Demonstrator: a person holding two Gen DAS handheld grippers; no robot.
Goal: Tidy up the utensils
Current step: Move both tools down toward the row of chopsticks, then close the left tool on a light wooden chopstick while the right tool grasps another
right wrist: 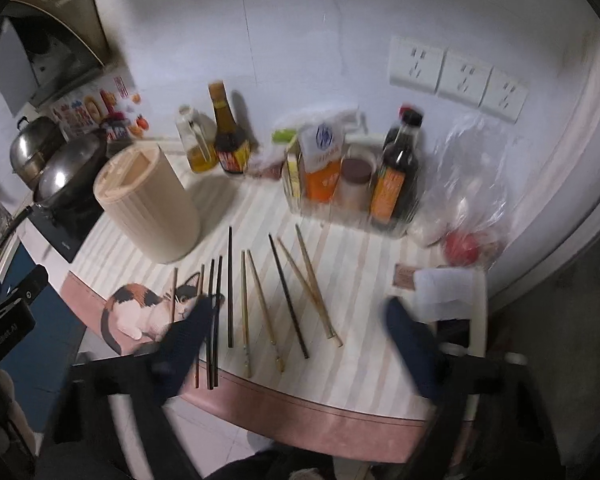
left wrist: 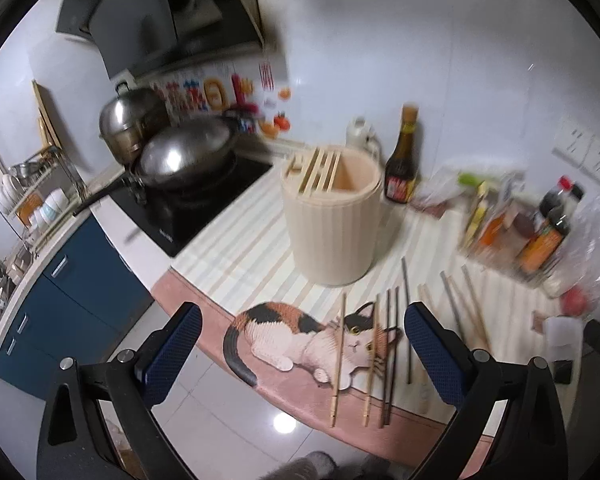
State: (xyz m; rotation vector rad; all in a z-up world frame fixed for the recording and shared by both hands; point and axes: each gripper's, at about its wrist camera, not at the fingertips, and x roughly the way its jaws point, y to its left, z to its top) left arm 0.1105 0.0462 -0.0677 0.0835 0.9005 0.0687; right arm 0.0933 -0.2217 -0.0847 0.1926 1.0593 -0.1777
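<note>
Several chopsticks [right wrist: 260, 300], some pale wood and some dark, lie side by side on the striped mat with a cat picture; they also show in the left wrist view [left wrist: 384, 352]. A cream ribbed utensil holder [left wrist: 332, 220] with slotted top stands upright behind them, and shows in the right wrist view [right wrist: 152, 204]. My left gripper [left wrist: 304, 344] is open and empty, above the counter's front edge near the cat picture. My right gripper [right wrist: 300, 328] is open and empty, just above the chopsticks' near ends.
A wok [left wrist: 184, 160] and steel pot [left wrist: 128, 120] sit on the black cooktop to the left. Sauce bottles [right wrist: 230, 132], a basket of seasonings [right wrist: 340, 176] and a plastic bag [right wrist: 472, 184] line the wall. A white box [right wrist: 444, 292] sits at the right edge.
</note>
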